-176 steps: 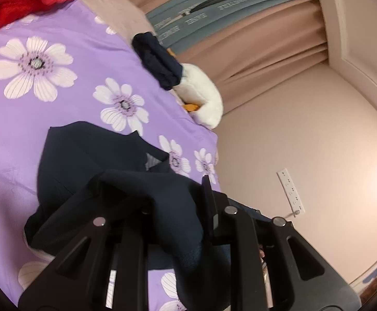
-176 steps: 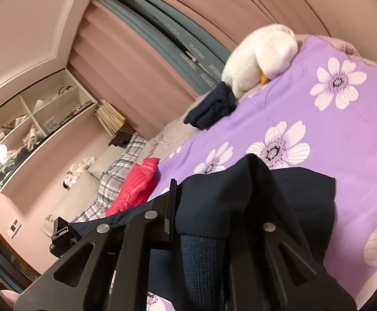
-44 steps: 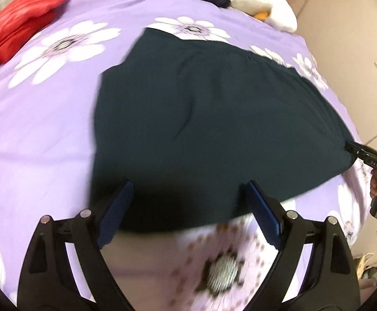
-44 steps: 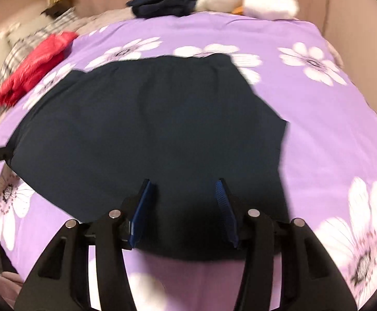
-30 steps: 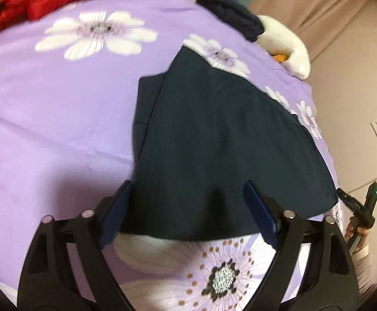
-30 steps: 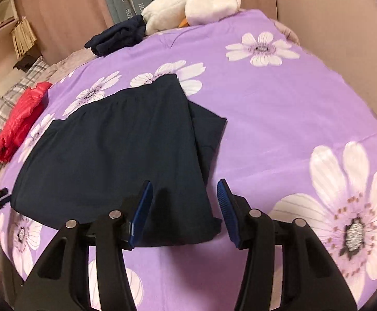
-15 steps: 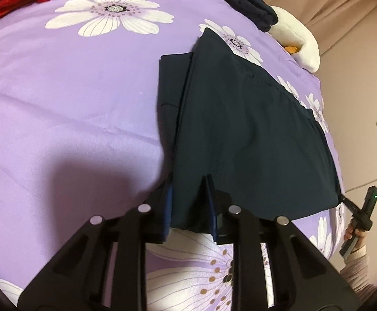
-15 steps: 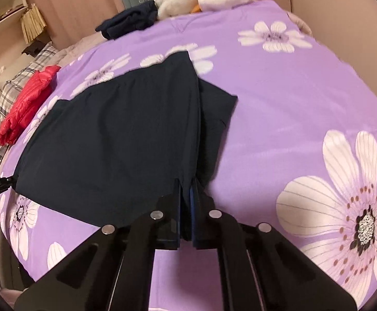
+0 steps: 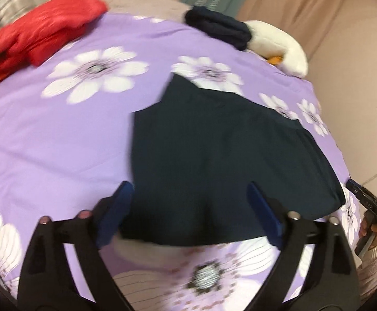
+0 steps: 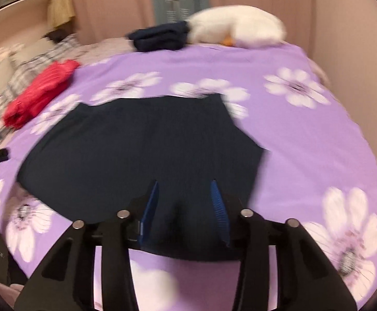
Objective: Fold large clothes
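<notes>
While both jaws are opening, the dark garment (image 9: 222, 155) lies flat on the purple bed (image 9: 58, 134), its near edge between and just beyond each pair. The left gripper (image 9: 188, 212) stands wide apart and the right gripper (image 10: 184, 207) about half apart; neither pinches the cloth. Far beyond the jaws are a red garment (image 9: 33, 44), a folded navy pile (image 10: 160, 37) and a white plush (image 10: 235, 27).
</notes>
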